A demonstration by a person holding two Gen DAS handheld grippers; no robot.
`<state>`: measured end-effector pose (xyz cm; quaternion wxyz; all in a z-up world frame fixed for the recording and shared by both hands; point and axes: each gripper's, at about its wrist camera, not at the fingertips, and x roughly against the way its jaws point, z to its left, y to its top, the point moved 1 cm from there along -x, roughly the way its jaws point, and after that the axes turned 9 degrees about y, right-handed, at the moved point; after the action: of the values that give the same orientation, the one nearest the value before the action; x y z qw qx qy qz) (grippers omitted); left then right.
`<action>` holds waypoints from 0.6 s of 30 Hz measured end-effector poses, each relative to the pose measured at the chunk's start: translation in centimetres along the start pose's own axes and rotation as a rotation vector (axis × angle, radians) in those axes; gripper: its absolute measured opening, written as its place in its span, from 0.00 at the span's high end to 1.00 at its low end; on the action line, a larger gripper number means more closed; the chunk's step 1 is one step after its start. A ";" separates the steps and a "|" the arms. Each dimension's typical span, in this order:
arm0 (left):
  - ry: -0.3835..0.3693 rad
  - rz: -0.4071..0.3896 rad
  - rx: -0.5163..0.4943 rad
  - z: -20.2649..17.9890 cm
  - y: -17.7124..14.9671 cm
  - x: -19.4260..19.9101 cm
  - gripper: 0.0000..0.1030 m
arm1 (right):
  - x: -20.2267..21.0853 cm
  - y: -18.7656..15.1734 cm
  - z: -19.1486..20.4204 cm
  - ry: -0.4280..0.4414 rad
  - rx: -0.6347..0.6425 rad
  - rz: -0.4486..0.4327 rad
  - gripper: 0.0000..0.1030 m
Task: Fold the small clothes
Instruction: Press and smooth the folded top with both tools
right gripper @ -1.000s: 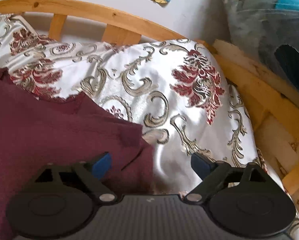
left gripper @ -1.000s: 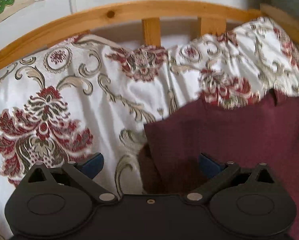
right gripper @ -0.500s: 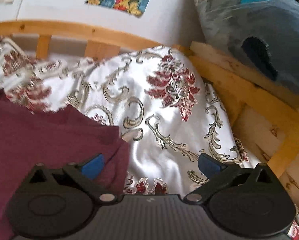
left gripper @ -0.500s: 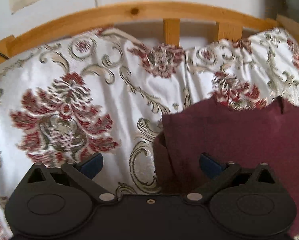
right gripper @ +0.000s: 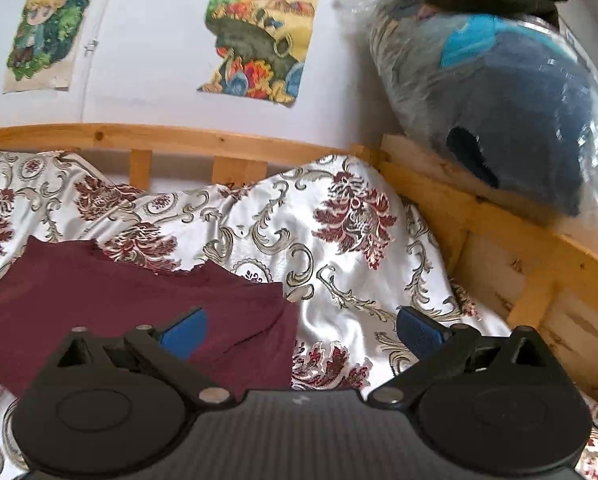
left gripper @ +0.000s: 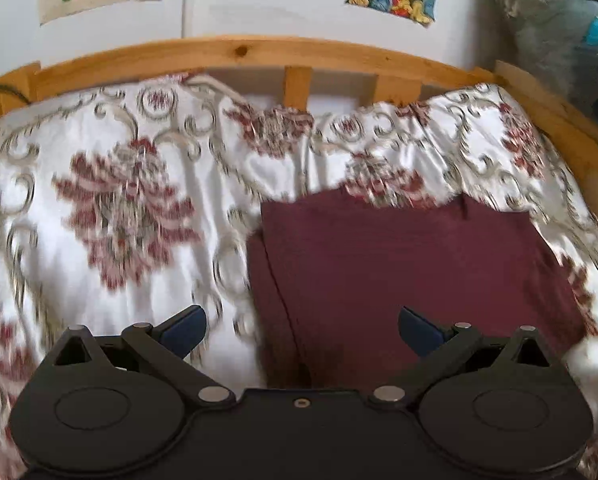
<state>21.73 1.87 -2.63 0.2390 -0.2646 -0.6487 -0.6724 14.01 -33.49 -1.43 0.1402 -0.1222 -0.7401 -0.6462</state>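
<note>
Both pairs of fingers stand apart, holding nothing. The left gripper (left gripper: 302, 330) hovers over the left edge of the maroon garment (left gripper: 411, 264), the right gripper (right gripper: 302, 330) over its right edge; it lies flat on the bedspread (left gripper: 119, 200), centre-right in the left view. It looks partly folded; next likely calls for pinching an edge. Only the right view shows the bagged plush (right gripper: 499, 100), upper right.

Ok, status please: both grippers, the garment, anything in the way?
Left gripper open, empty. Right gripper open, empty. Maroon garment flat on bedspread, folded. Nothing in the way.
</note>
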 end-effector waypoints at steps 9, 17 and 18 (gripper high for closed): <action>0.109 0.084 -0.059 -1.8 -3.3 0.0 0.01 | -3.2 -1.8 2.0 0.001 0.055 0.181 0.00; 0.160 0.155 0.038 -0.5 -3.2 -2.9 0.01 | -6.3 -3.2 1.8 0.031 -0.001 0.224 0.28; 0.163 0.159 0.057 -0.1 -3.1 -3.1 0.01 | -6.8 -3.2 1.7 0.045 -0.009 0.233 0.35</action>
<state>21.92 1.79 -7.00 0.3510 -0.2529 -0.6228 -0.6519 19.06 -32.25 -7.09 0.2304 -0.1934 -0.7146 -0.6315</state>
